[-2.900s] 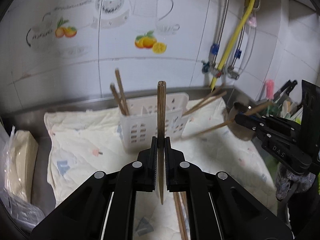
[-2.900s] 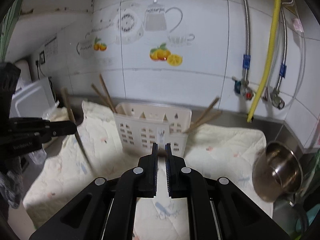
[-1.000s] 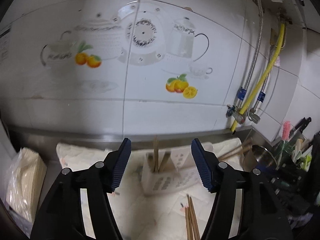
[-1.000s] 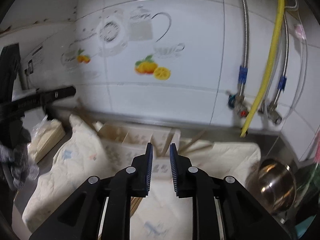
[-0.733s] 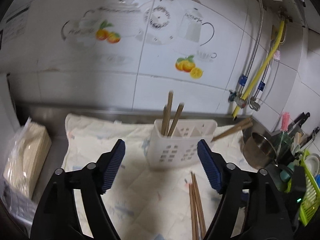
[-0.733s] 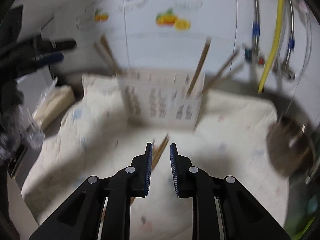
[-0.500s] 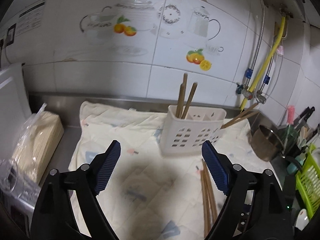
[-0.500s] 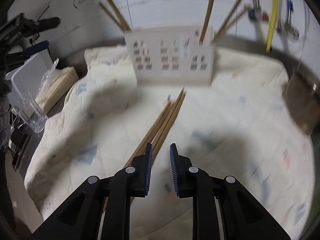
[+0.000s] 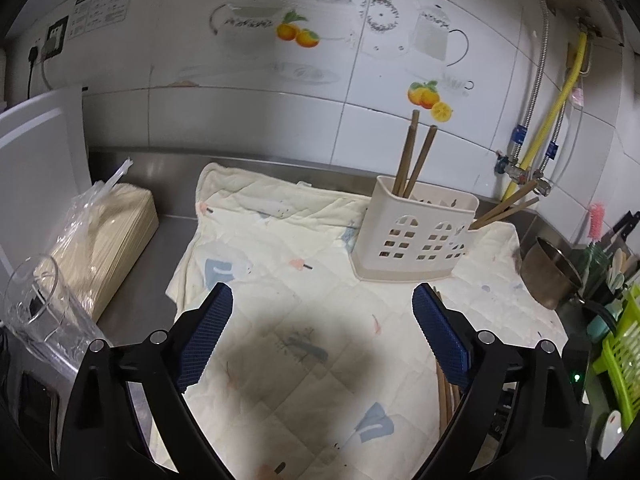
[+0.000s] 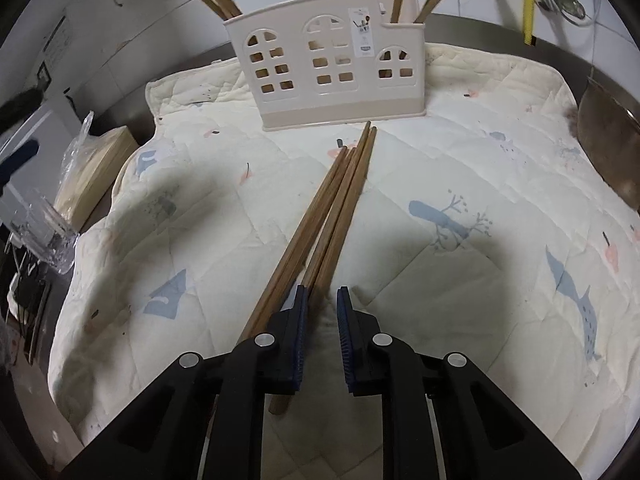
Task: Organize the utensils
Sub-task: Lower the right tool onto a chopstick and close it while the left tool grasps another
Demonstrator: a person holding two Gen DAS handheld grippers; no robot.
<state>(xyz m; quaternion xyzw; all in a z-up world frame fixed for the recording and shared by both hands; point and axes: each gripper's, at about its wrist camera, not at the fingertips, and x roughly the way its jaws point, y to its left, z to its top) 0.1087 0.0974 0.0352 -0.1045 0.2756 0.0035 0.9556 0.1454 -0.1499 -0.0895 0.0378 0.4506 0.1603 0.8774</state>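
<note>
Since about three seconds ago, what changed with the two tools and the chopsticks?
The left tool let go of its chopstick, now in the holder, and its jaws have just been opening wide, empty. The right tool, then gripping one too, dropped to the loose chopsticks on the cloth; its jaws have just been closing, narrow, pads not yet pressing one. Holder and cloth stayed put.

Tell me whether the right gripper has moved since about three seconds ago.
Yes. The right gripper has come down and back from the white caddy: then its fingers sat level with the caddy's front, now they hang just over the loose chopsticks on the cloth.
</note>
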